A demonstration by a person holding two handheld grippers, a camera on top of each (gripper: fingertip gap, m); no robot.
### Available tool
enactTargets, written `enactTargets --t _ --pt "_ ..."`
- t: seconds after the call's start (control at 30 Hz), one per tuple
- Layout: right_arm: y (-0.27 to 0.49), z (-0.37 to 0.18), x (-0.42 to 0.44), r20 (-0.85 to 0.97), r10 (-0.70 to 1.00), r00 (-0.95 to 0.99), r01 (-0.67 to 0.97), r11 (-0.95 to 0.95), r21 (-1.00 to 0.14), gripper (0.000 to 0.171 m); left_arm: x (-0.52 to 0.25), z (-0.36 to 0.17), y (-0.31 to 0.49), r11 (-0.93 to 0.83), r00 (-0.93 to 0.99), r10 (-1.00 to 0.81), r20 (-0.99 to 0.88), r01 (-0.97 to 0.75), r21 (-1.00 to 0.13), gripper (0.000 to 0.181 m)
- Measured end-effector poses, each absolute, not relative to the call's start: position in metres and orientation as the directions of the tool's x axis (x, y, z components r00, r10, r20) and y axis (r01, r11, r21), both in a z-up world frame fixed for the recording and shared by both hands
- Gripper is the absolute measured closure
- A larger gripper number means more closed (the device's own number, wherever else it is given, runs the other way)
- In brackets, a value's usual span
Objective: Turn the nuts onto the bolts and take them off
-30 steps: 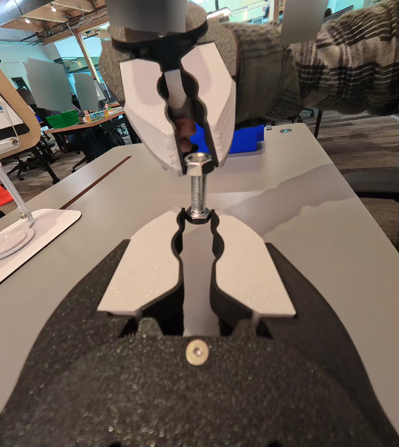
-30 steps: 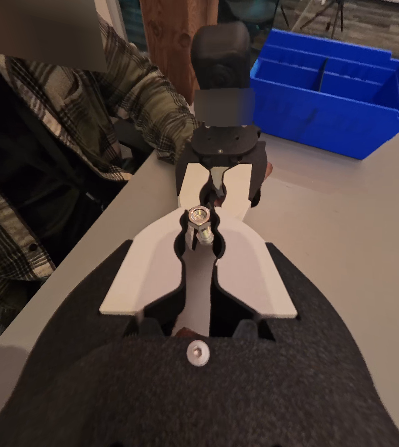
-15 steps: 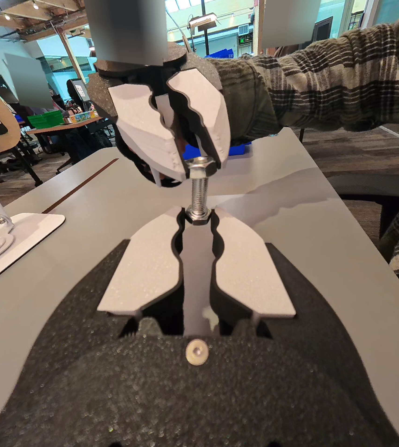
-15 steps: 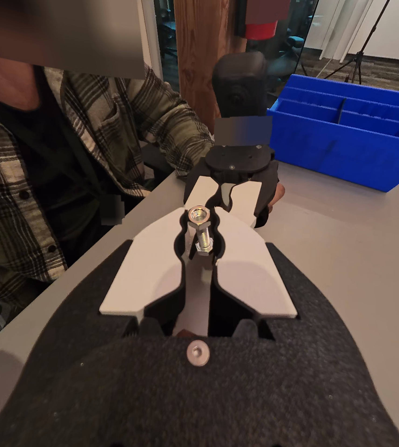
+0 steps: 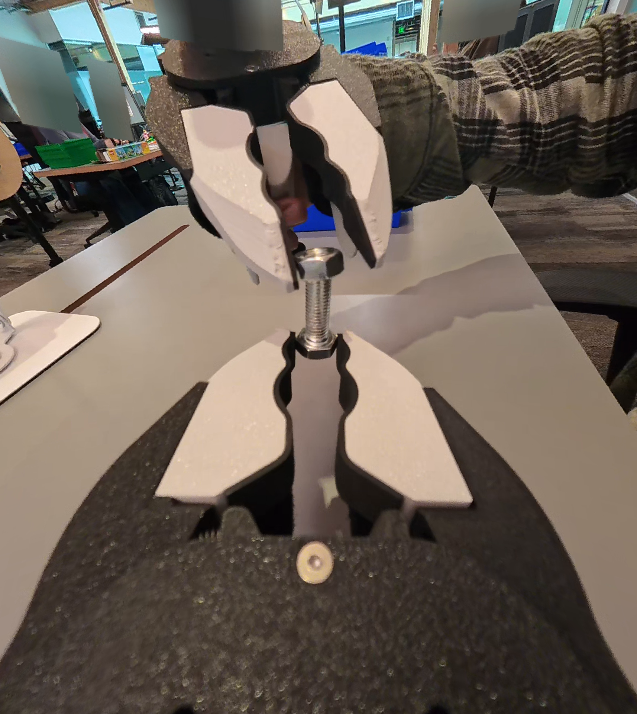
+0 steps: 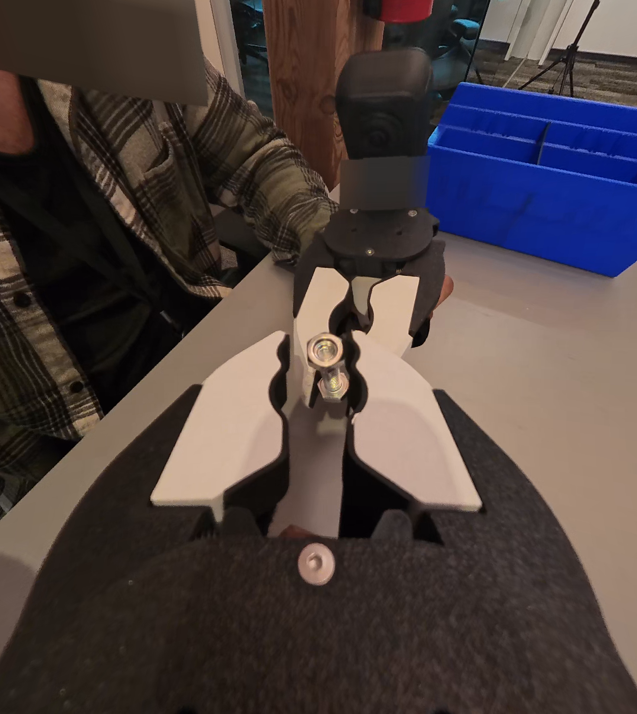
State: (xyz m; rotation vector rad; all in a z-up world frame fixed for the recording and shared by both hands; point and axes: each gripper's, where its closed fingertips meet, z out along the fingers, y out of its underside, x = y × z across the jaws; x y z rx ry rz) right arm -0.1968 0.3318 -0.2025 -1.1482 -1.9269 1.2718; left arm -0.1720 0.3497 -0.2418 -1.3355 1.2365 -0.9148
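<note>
The left claw (image 5: pixel 315 347) points forward and level, its two white fingers (image 5: pixel 232 421) drawn close at the tips and clamped on a nut (image 5: pixel 315 347). The right claw (image 5: pixel 319 266) comes down from above, tips pointing downward toward the left claw. Its fingers (image 5: pixel 232 193) stand apart: one touches the side of the bolt head (image 5: pixel 319 262), the other is clear of it. In the right wrist view the right claw (image 6: pixel 319 353) flanks that head loosely. A plaid sleeve (image 5: pixel 541 108) runs in from the right behind the right claw.
</note>
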Motion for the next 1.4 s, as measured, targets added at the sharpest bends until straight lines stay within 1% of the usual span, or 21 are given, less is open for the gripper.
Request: enactTargets --t 0.17,0.27,0.33,0.4,0.47,0.5,0.53,0.57,0.6,0.63,0.67,0.77,0.83,0.9,1.03,1.13,1.2,1.4 --pt "0.335 -0.2 -0.2 -0.023 0.894 -0.446 0.356 0.154 -0.922 0.136 -0.172 -0.242 0.35 0.086 0.177 -0.977 -0.117 -0.176 -0.981 0.161" --pt "0.341 -0.196 -0.204 -0.053 0.926 -0.374 0.371 0.097 -0.924 0.122 -0.173 -0.241 0.351 0.088 0.185 -0.975 -0.12 -0.172 -0.981 0.162" --pt "0.35 -0.192 -0.205 -0.088 0.961 -0.262 0.394 0.023 -0.919 0.109 -0.174 -0.24 0.354 0.09 0.204 -0.971 -0.124 -0.169 -0.982 0.162" --pt "0.366 -0.185 -0.202 -0.112 0.991 -0.079 0.379 -0.074 -0.922 0.107 -0.177 -0.238 0.358 0.089 0.232 -0.964 -0.126 -0.163 -0.983 0.162" --pt "0.385 -0.177 -0.191 -0.186 0.966 0.182 0.294 -0.234 -0.927 0.11 -0.181 -0.236 0.365 0.082 0.272 -0.954 -0.124 -0.159 -0.984 0.162" --pt "0.391 -0.176 -0.183 -0.259 0.915 0.31 0.221 -0.334 -0.916 0.112 -0.183 -0.236 0.368 0.076 0.294 -0.948 -0.12 -0.158 -0.985 0.162" --pt "0.391 -0.174 -0.177 -0.331 0.86 0.388 0.127 -0.406 -0.905 0.116 -0.185 -0.236 0.371 0.067 0.311 -0.943 -0.113 -0.157 -0.985 0.162" --pt "0.389 -0.17 -0.173 -0.383 0.819 0.426 0.021 -0.433 -0.901 0.117 -0.186 -0.237 0.374 0.054 0.329 -0.939 -0.103 -0.156 -0.986 0.162" --pt "0.386 -0.166 -0.17 -0.408 0.791 0.457 -0.074 -0.423 -0.903 0.122 -0.187 -0.237 0.377 0.044 0.344 -0.934 -0.095 -0.154 -0.987 0.161" --pt "0.383 -0.165 -0.168 -0.406 0.775 0.485 -0.137 -0.391 -0.91 0.124 -0.188 -0.238 0.378 0.036 0.354 -0.931 -0.089 -0.155 -0.987 0.162" --pt "0.38 -0.165 -0.168 -0.388 0.766 0.513 -0.165 -0.356 -0.92 0.125 -0.188 -0.239 0.38 0.029 0.364 -0.928 -0.085 -0.156 -0.987 0.162" --pt "0.376 -0.174 -0.175 -0.29 0.736 0.612 -0.144 -0.257 -0.956 0.123 -0.188 -0.239 0.379 0.021 0.369 -0.927 -0.076 -0.15 -0.988 0.162" --pt "0.378 -0.188 -0.186 -0.234 0.733 0.638 -0.073 -0.245 -0.967 0.122 -0.186 -0.239 0.378 0.022 0.367 -0.927 -0.077 -0.152 -0.988 0.162" --pt "0.38 -0.197 -0.196 -0.227 0.736 0.638 -0.043 -0.261 -0.964 0.121 -0.186 -0.239 0.378 0.025 0.365 -0.927 -0.081 -0.154 -0.988 0.162" --pt "0.38 -0.201 -0.207 -0.27 0.755 0.597 -0.065 -0.29 -0.955 0.13 -0.186 -0.239 0.378 0.023 0.364 -0.928 -0.077 -0.151 -0.988 0.162" --pt "0.379 -0.201 -0.211 -0.247 0.775 0.582 -0.048 -0.27 -0.962 0.142 -0.186 -0.24 0.378 0.018 0.361 -0.93 -0.073 -0.154 -0.988 0.162" --pt "0.376 -0.202 -0.214 -0.216 0.799 0.561 -0.023 -0.246 -0.969 0.152 -0.186 -0.241 0.378 0.017 0.356 -0.932 -0.071 -0.153 -0.988 0.162" --pt "0.368 -0.204 -0.214 -0.034 0.877 0.48 0.105 -0.096 -0.99 0.152 -0.182 -0.242 0.371 0.019 0.311 -0.948 -0.068 -0.158 -0.987 0.162"
